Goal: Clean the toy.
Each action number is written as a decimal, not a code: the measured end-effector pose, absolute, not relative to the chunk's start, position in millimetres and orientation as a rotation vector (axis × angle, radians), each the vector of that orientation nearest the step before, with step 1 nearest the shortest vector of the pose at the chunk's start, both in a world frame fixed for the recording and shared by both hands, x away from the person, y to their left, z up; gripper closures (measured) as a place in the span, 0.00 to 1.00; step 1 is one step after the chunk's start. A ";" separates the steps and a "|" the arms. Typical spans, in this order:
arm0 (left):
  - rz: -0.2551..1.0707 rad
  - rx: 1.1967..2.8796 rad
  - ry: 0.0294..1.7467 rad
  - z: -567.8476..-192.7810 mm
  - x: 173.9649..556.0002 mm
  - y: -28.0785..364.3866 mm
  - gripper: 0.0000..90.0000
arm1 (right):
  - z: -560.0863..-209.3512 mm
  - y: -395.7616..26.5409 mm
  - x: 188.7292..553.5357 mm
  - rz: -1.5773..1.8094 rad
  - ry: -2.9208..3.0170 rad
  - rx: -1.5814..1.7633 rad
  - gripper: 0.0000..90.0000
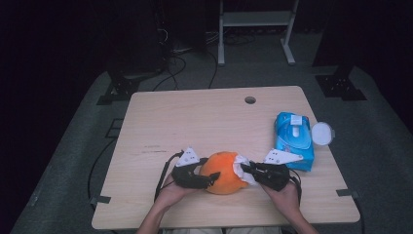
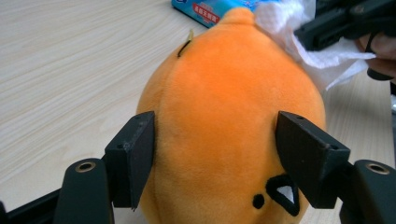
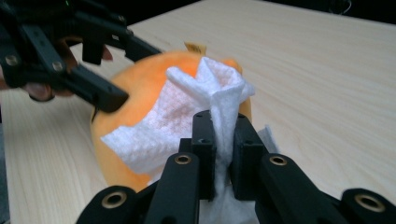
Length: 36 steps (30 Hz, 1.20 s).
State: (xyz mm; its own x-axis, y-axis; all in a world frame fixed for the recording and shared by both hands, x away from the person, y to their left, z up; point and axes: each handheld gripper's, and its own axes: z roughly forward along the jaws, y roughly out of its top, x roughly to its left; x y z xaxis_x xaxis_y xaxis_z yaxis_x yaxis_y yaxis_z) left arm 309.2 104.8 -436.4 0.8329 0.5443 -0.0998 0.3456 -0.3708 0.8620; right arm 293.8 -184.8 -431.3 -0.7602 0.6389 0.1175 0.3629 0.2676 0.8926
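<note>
An orange plush toy (image 1: 223, 173) lies near the table's front edge, between the two hands. My left gripper (image 1: 204, 179) holds it from the left, and in the left gripper view the two black jaws press on either side of the plush (image 2: 224, 102). My right gripper (image 1: 248, 169) is shut on a white wipe (image 1: 240, 165) and holds it against the toy's right end. Seen from the right gripper view, the wipe (image 3: 187, 121) is pinched upright between the jaws and drapes over the plush (image 3: 140, 79). The left gripper (image 3: 135, 74) shows beyond it.
A blue pack of wet wipes (image 1: 293, 139) lies to the right of the right hand, with a round white lid (image 1: 322, 133) beside it at the table's right edge. A small round hole (image 1: 250, 100) sits in the tabletop's far side. Bare wood (image 1: 195, 122) spreads behind the toy.
</note>
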 end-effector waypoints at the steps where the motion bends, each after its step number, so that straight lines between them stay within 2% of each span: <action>1: 0.251 1.998 0.647 -437.0 308.3 103.8 0.34 | -429.7 -182.6 293.3 1.497 2.266 0.912 0.90; 5: 0.269 2.004 0.635 -438.1 304.4 99.6 0.35 | -421.6 -172.4 298.8 1.521 2.237 0.877 0.90; 9: 0.247 1.995 0.616 -435.7 304.7 99.4 0.34 | -427.9 -179.4 302.0 1.532 2.245 0.907 0.90; 12: 0.203 1.973 0.620 -430.3 308.4 103.3 0.22 | -430.3 -180.1 296.9 1.519 2.259 0.892 0.90; 15: 0.128 1.947 0.726 -435.0 320.0 106.9 0.12 | -429.6 -174.1 287.4 1.519 2.289 0.812 0.90; 17: 0.016 1.950 0.778 -444.1 324.2 104.3 0.14 | -428.6 -171.4 287.1 1.521 2.294 0.803 0.90; 18: 0.017 1.957 0.779 -445.4 323.8 103.5 0.16 | -428.5 -171.3 288.0 1.518 2.296 0.804 0.90; 22: 0.123 1.990 0.735 -436.6 319.0 100.4 0.37 | -426.3 -175.3 294.6 1.526 2.279 0.839 0.90; 25: 0.329 1.956 0.650 -428.3 306.4 89.9 0.43 | -420.6 -178.6 298.1 1.553 2.249 0.862 0.90; 26: 0.399 1.949 0.614 -426.2 302.3 86.0 0.43 | -418.2 -179.5 299.4 1.569 2.233 0.862 0.90; 27: 0.399 1.949 0.614 -426.2 302.3 86.0 0.43 | -418.2 -179.5 299.4 1.569 2.233 0.862 0.90; 28: 0.457 1.958 0.578 -425.1 298.6 82.1 0.43 | -414.4 -180.9 301.8 1.577 2.215 0.867 0.90; 30: 0.473 1.992 0.535 -429.1 293.4 76.5 0.42 | -416.2 -183.9 305.7 1.563 2.213 0.885 0.90; 33: 0.383 1.991 0.546 -429.3 294.9 80.4 0.37 | -426.2 -191.9 309.9 1.587 2.224 0.943 0.90; 36: 0.283 1.957 0.620 -425.1 302.6 86.6 0.22 | -427.0 -187.0 301.8 1.559 2.238 0.908 0.90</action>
State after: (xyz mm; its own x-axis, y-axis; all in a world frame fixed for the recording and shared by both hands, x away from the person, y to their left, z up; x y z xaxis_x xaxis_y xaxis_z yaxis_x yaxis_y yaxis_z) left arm 302.6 86.6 -425.1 0.8397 0.5383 -0.0715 0.2988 -0.3480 0.8886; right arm 301.8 -187.0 -427.0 -0.7684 0.6263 0.1313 0.3401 0.2258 0.9129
